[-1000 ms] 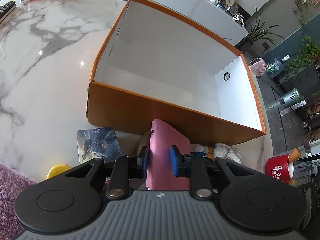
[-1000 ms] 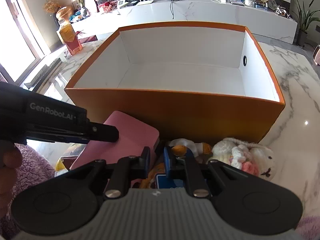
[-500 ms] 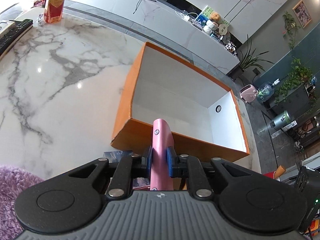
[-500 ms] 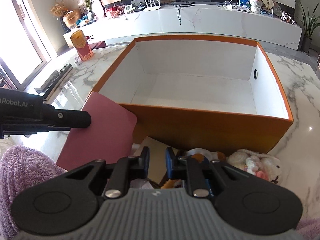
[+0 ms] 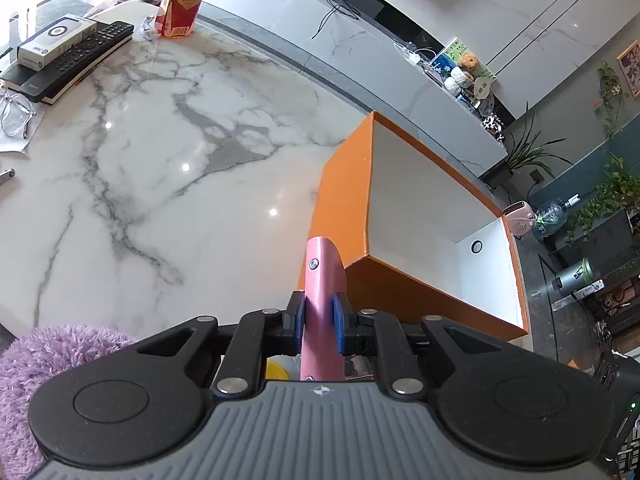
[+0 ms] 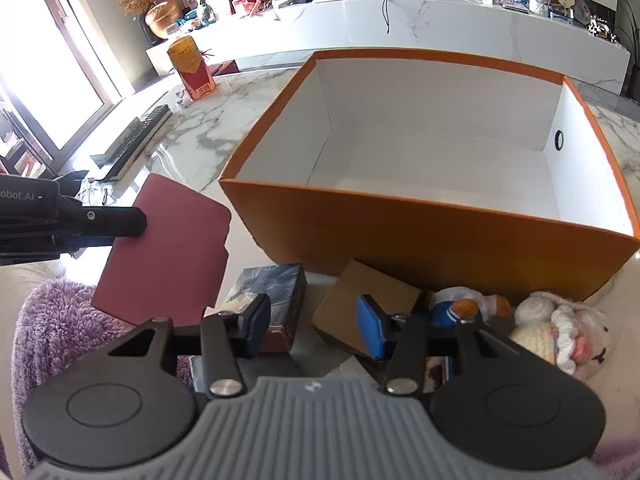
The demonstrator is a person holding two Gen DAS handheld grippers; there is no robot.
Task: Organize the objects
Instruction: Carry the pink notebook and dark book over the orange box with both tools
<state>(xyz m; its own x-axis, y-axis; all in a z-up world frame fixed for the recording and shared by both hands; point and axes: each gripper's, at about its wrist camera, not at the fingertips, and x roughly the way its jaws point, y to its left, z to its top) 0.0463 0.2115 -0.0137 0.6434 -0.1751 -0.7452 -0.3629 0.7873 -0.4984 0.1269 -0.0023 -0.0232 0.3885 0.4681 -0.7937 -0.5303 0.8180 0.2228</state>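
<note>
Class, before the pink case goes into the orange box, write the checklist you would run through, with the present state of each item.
1. Left gripper shut on the pink case: ok, both pads press its edge.
2. Case clear of the table: ok, held up in the air left of the box.
3. Case over the orange box: not ok, it hangs outside the left wall.
4. Box open with bare floor: ok, no lid and nothing inside.
5. Right gripper out of the way: ok, open, low over the brown box in front.
6. Grip firm enough for the swing: cannot tell.
</note>
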